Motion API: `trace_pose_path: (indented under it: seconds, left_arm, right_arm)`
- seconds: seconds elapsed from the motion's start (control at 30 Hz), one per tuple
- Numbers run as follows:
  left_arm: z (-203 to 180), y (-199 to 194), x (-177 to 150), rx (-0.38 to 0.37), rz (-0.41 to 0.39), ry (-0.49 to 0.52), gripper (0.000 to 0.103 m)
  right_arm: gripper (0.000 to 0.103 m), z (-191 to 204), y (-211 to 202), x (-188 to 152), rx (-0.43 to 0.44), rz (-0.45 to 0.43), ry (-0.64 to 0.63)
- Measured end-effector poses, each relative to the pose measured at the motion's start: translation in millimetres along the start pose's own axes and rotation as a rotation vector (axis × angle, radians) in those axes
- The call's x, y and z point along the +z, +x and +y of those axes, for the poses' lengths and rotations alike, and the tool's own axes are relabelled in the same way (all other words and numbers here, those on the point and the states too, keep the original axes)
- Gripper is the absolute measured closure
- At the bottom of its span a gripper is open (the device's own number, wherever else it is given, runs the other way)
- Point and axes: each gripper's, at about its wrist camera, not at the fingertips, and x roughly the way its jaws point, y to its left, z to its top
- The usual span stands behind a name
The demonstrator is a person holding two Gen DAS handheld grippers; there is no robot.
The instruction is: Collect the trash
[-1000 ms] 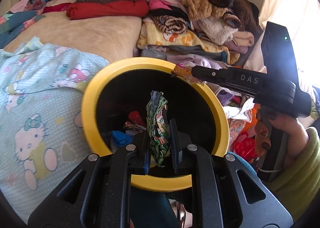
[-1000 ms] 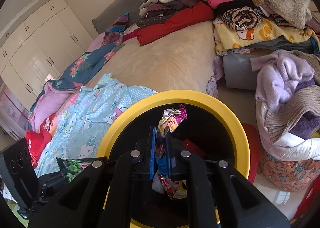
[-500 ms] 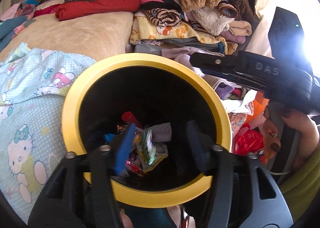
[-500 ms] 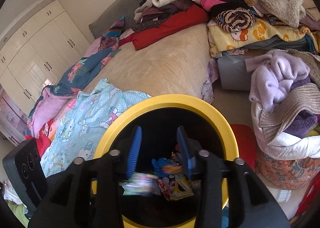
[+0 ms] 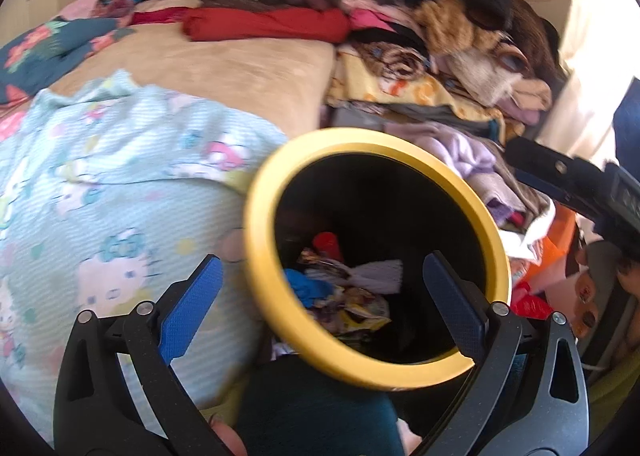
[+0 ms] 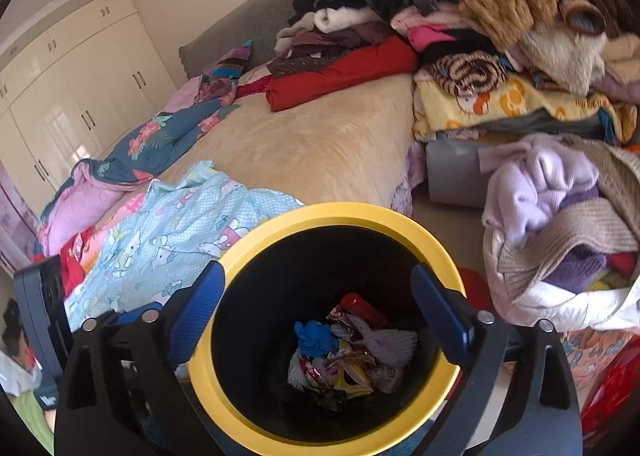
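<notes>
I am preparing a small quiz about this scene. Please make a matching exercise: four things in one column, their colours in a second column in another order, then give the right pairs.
Things:
1. bin rim
2. rolled cloth on the bed
3. crumpled piece in the bin
4. sweater on the pile

Colours:
A. blue
B. lilac
C. yellow
D. red

Pairs: 1-C, 2-D, 3-A, 4-B

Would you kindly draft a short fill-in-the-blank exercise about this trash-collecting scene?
1. The bin has a ____ rim.
2. The left gripper is ____, with nothing between its fingers.
3. The crumpled wrappers lie ____ the bin.
4. The folded garment on the bed is ____.

Missing words: yellow; open; inside; red
</notes>
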Motion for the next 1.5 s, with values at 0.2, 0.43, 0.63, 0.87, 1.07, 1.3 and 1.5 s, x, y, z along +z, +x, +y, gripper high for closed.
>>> trace_pose_path:
  seconds: [0.2, 0.43, 0.63, 0.87, 1.07, 1.3, 1.5]
  left_arm:
    - [33.6, -28.1, 1.3, 0.066, -0.057, -0.066, 0.011]
    - [60.8, -62.2, -3.8, 0.135, -0.140, -0.113, 0.011]
    - [78.2, -91.9, -16.9, 0.190, -0.218, -0.140, 0.011]
    - [81.4, -131.5, -39.0, 0.263, -0.334, -0.098, 0.011]
    - [82.4, -151.7, -59.5, 0.318, -0.391, -0.052, 0.011]
    - [88.2, -160.2, -66.8, 0.324, -0.419, -0.078, 0.011]
    - [90.0, -162.1, -67.4, 0.321, -0.421, -0.084, 0.011]
  right_arm:
    - [0.007, 39.9, -1.2, -5.1, 0.014, -0.036, -0.073]
    - [0.006, 84.7, -5.8, -17.9, 0.044, -0.086, -0.135]
    - [0.006, 116.3, -24.1, -33.5, 0.022, -0.211, -0.196]
    - [0.006, 148.3, -47.7, -70.7, 0.006, -0.378, -0.247]
    - [0.006, 157.5, -51.9, -92.1, -0.009, -0.437, -0.266]
    - [0.006, 161.3, -51.5, -97.1, -0.025, -0.466, -0.272]
    - [0.006, 165.3, -54.0, -97.0, -0.037, -0.491, -0.278]
